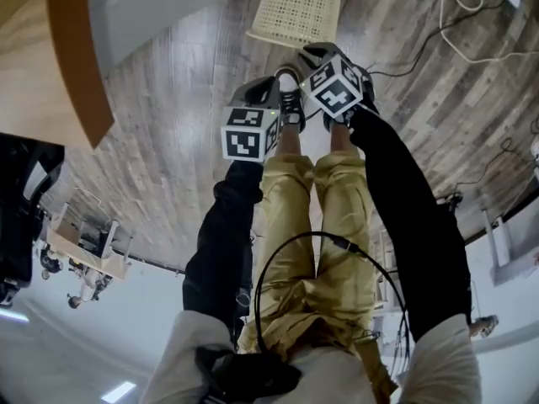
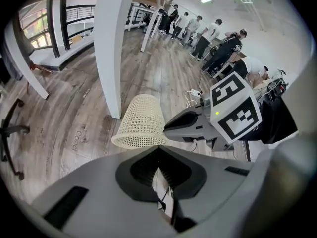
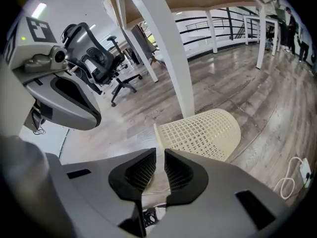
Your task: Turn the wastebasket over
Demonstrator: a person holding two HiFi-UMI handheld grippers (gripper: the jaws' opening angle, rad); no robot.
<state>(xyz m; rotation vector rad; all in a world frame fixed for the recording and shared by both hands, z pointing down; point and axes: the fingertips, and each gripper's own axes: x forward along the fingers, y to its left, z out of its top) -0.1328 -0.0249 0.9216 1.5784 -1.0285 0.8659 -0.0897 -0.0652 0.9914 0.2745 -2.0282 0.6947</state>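
Observation:
The cream lattice wastebasket [image 1: 299,7] is on the wooden floor just ahead of my feet. It appears to lie on its side, with its wide rim towards the grippers. The left gripper view has the wastebasket [image 2: 141,120] just beyond the jaws, and the right gripper view shows the wastebasket [image 3: 203,133] the same way. My left gripper [image 1: 265,87] [image 2: 158,150] points down at it, pads together and nothing held. My right gripper [image 1: 324,50] [image 3: 160,152] hangs beside it, closer to the rim. Its jaws stand a narrow gap apart, nothing between them.
A white table leg [image 2: 111,48] [image 3: 173,58] stands right behind the basket, under a wooden tabletop [image 1: 76,49]. White cables [image 1: 472,23] trail over the floor at the right. Office chairs [image 3: 99,58] stand at the left, and several people [image 2: 208,33] far off.

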